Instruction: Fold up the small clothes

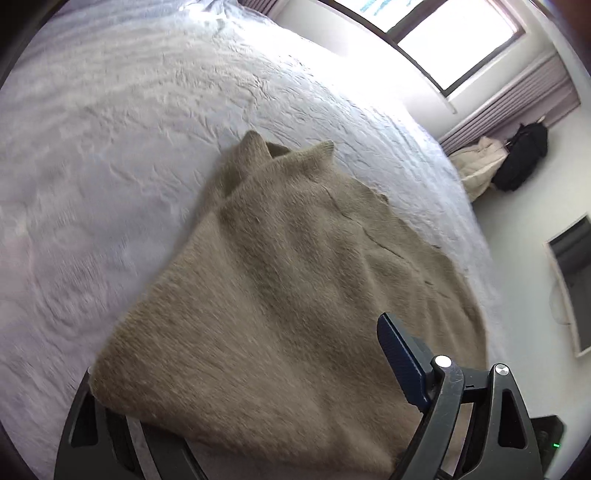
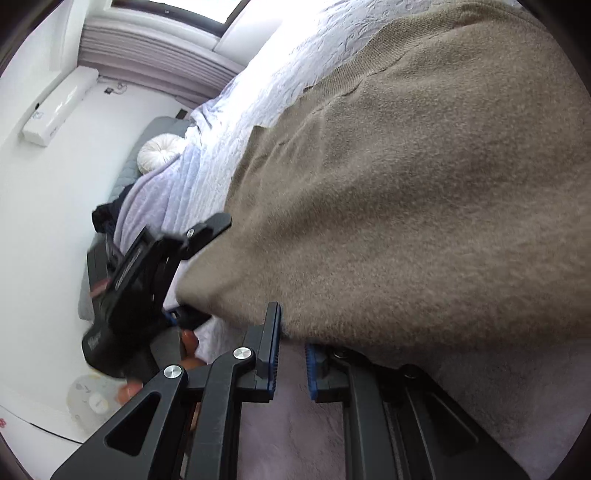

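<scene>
A tan knit sweater [image 1: 280, 280] lies on the white quilted bed [image 1: 110, 147]; its two far corners stick up. It also fills the right wrist view [image 2: 406, 184]. My left gripper [image 1: 258, 387] has its jaws wide apart, with the sweater's near edge draped over the gap and hiding the left finger; the blue-padded right finger [image 1: 400, 362] shows. My right gripper [image 2: 291, 354] is nearly shut on the sweater's lower edge, which hangs between its blue pads. The left gripper also shows in the right wrist view [image 2: 184, 277], at the same raised edge.
A window [image 1: 443, 33] and curtain sit beyond the bed. A black bag [image 1: 522, 157] and a cream garment [image 1: 480, 166] lie on the floor at the right. In the right wrist view a round cushion [image 2: 159, 153] sits at the bed's far end.
</scene>
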The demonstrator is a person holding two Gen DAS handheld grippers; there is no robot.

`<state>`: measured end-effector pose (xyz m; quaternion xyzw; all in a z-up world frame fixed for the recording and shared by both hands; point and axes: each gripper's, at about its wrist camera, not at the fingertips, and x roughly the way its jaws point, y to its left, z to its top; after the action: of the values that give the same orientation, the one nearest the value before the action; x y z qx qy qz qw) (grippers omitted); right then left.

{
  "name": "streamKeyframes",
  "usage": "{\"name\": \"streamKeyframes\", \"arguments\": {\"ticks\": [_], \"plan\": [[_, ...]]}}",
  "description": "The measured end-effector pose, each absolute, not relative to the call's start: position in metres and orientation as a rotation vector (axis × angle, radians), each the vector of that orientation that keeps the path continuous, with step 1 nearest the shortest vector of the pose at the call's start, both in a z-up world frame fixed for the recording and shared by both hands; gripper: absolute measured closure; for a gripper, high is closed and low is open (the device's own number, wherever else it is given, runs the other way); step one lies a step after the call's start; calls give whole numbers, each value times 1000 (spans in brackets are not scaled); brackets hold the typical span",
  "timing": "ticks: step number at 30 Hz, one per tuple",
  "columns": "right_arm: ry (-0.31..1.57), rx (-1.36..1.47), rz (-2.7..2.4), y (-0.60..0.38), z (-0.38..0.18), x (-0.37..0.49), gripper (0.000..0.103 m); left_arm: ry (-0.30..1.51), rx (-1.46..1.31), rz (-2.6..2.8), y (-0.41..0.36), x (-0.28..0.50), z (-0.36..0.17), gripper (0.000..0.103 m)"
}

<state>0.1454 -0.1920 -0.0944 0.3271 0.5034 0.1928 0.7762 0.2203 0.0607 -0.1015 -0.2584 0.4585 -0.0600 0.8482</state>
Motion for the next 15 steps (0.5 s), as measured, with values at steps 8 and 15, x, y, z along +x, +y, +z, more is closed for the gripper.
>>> {"name": "streamKeyframes", "arguments": {"ticks": [8, 15], "plan": [[1065, 392, 377, -212, -26, 136, 82, 877, -73, -44, 25, 212, -88, 85], [1072, 277, 451, -187, 18, 192, 28, 708, 209, -47, -4, 182, -86, 85]]}}
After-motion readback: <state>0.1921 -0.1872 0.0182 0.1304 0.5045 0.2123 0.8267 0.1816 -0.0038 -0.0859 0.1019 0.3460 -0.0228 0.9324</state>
